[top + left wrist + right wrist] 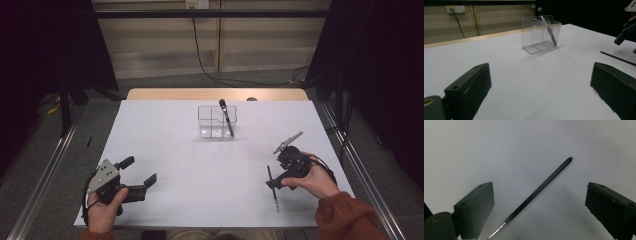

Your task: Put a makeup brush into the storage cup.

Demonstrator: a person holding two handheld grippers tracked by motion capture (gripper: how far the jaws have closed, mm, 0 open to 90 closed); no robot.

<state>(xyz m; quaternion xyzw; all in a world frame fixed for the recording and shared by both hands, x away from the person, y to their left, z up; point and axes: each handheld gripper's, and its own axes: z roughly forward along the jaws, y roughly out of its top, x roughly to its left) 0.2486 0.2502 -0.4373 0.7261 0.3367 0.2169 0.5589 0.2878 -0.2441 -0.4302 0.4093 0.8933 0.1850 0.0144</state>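
Clear organizer (216, 121) stands upright at the far centre of the white table (165, 130), divided into compartments; 1 dark brush (226, 117) already leans inside it, handle down, tip poking above the rim, in what looks like the right-hand compartment from the high view. Second item, a thin black brush (272, 187), lies flat on the table near the right front edge, well apart from the organizer. Right gripper (274, 176) hangs directly over it, pointed down; in the right gripper view its jaws are spread wide with the slender handle (541, 187) running diagonally between them, touching neither. No grip yet. Left gripper (139, 173) rests low at the left front of the table, jaws also spread, holding nothing, aimed toward the organizer (541, 33). Judgement: roughly half done if the work is loading brushes into the organizer, with 1 in and 1 still on the table. Left to do: close on the thin handle, lift, carry across, drop it upright in a compartment. A flat, thin handle may be awkward to pinch.
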